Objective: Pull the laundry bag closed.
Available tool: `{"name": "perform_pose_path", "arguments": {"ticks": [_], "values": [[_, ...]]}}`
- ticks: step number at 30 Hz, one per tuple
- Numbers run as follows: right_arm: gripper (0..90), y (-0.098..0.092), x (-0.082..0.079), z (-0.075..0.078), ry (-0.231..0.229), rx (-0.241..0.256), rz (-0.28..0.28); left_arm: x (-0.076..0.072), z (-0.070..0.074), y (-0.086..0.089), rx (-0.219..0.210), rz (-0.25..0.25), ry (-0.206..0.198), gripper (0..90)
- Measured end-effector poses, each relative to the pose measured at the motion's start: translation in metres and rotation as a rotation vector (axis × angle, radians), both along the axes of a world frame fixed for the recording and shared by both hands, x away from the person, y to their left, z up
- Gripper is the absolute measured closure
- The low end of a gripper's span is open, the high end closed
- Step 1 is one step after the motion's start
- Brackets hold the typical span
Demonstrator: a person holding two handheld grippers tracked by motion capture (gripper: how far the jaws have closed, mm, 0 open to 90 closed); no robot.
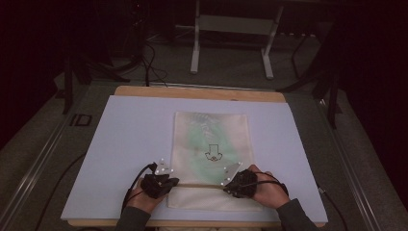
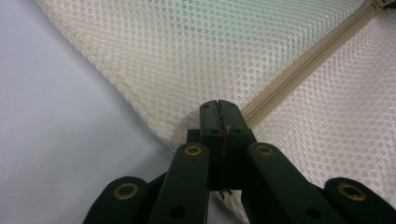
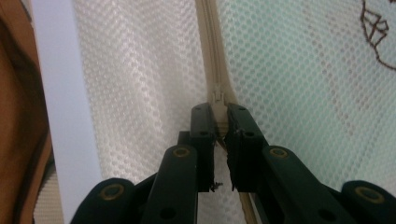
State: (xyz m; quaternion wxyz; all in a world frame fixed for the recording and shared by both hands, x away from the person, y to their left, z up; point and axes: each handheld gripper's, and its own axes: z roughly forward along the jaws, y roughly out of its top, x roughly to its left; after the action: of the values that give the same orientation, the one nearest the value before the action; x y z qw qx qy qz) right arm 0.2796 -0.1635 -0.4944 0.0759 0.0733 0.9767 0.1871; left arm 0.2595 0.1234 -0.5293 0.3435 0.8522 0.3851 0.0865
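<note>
Pinching the mesh bag (image 2: 196,51) at its corner beside the zipper (image 2: 299,70), the left gripper (image 2: 218,112) is clenched, hiding the fabric it holds. The right gripper (image 3: 220,122) clamps the zipper pull (image 3: 218,100), its lower part covered by the jaws.

White board (image 1: 134,130) across the middle of the frame, on a wooden tabletop (image 1: 197,92) edging out along its top. Grey metal stand legs (image 1: 195,53) at upper centre, on dark floor. Black cables (image 1: 149,67) at upper left. Metal rail (image 1: 33,168) down the left edge.
</note>
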Motion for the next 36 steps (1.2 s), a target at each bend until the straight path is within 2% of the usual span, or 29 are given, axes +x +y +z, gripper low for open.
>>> {"name": "perform_pose_path", "arguments": {"ticks": [36], "values": [[82.3, -0.026, 0.001, -0.003, 0.011, 0.023, -0.045, 0.0, 0.0, 0.0, 0.006, -0.001, -0.003, 89.2]]}}
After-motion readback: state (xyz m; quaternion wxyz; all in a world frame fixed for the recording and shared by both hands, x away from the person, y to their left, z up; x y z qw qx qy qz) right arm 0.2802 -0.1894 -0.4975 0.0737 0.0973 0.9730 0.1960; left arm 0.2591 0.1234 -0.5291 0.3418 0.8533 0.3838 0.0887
